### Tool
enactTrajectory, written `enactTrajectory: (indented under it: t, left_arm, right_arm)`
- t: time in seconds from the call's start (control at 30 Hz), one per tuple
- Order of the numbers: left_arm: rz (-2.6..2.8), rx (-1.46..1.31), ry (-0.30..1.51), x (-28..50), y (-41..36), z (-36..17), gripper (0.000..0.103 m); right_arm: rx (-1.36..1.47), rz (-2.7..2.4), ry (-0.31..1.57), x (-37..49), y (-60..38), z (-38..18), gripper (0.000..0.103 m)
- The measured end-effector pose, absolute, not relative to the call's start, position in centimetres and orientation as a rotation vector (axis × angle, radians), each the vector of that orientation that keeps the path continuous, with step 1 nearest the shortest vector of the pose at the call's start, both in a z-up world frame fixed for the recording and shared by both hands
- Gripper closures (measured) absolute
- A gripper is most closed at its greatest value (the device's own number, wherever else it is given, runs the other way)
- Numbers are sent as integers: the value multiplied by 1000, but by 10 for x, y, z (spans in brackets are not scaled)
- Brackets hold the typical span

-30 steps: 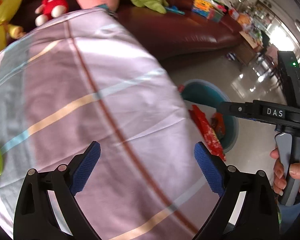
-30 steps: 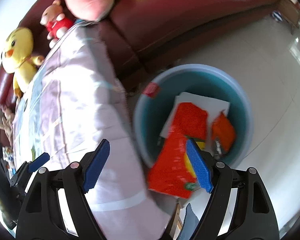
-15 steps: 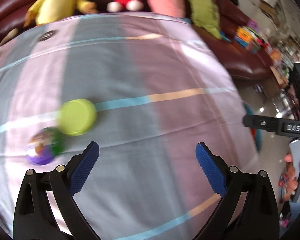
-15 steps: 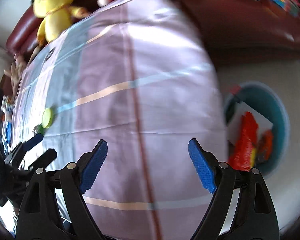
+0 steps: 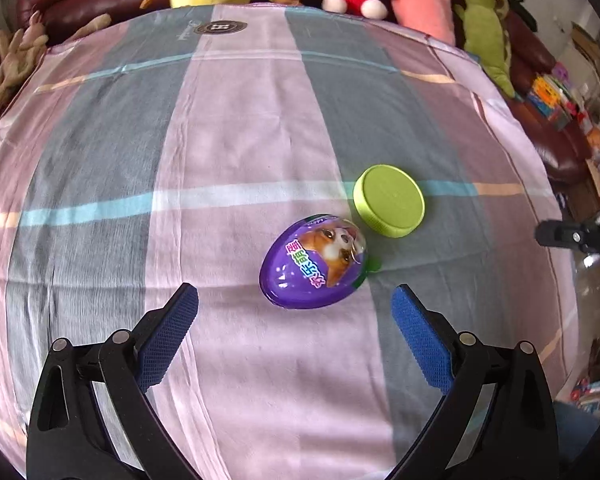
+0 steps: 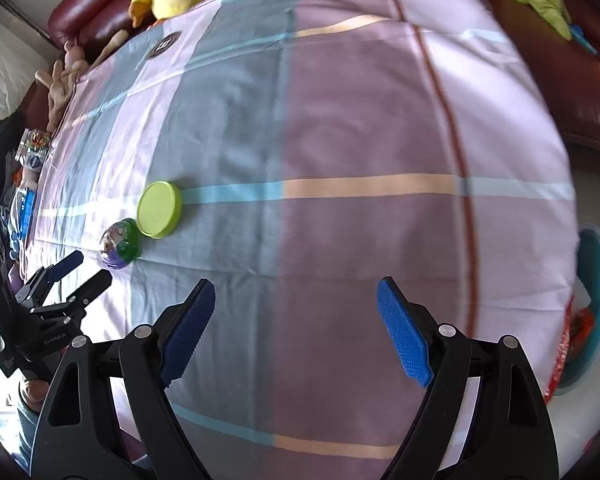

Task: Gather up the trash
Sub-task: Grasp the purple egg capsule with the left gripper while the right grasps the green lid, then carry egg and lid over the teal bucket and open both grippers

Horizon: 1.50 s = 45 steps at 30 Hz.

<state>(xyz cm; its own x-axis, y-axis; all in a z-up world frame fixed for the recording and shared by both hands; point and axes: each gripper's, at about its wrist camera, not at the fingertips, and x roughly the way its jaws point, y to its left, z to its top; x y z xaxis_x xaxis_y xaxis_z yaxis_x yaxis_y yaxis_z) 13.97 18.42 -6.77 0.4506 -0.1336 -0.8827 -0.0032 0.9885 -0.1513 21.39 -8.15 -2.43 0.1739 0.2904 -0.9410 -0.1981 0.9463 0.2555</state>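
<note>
Both the left gripper (image 5: 295, 312) and right gripper (image 6: 296, 308) fingers gape apart, empty, above the striped cloth (image 5: 236, 128)

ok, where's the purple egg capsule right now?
In the left wrist view the purple egg capsule lies on the striped cloth, just ahead of the open left gripper, with the green lid right beside it on its upper right.

Purple egg capsule (image 5: 314, 262), colourful Chinese characters, too distorted to read
</note>
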Motion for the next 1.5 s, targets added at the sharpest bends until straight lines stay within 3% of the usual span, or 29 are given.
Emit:
enactTrajectory:
  t: [0.1,0.23,0.3,0.37,0.67,0.9,0.97,1.03,1.1,1.17,1.23,1.3,1.33,1.5]
  left_arm:
    - [-103,-115,1093,143,182,-72,6]
    - [-133,-72,1086,149,173,-78,13]
    - [-132,-36,1071,149,168,-79,20]
    - [-100,-14,1050,147,167,-78,43]
    - [-26,-121,1039,128,204,-73,63]
    - [-7,-154,1051,119,220,-72,64]
    - [-5,-141,1051,118,221,-72,59]
    - [-4,-130,1056,119,221,-73,56]
    - [-8,-118,1058,122,219,-73,50]
    - [-7,-95,1062,126,215,-75,37]
    - [-4,-74,1056,131,211,-76,35]
    - [0,-44,1041,134,206,-78,36]
    - [15,-24,1032,135,204,-78,54]
    - [30,-43,1010,133,199,-70,54]
  right_arm:
    - [76,366,1358,218,-64,-28,24]
    - [69,387,1358,224,-44,-30,24]
    - [67,399,1357,226,-35,-31,24]
    - [59,412,1355,228,-26,-32,24]
    - [-27,470,1314,233,17,-36,24]
    - [-175,508,1256,234,61,-49,24]
    - [-210,522,1243,233,71,-54,26]
    - [-268,531,1227,232,79,-59,43]
    - [-317,528,1192,230,83,-60,50]
    - [-337,533,1181,228,83,-60,50]
    - [-312,529,1184,229,76,-58,51]
    - [-276,525,1193,230,64,-54,51]
    - [-262,522,1195,230,59,-52,51]
    - [-182,501,1201,227,28,-41,51]
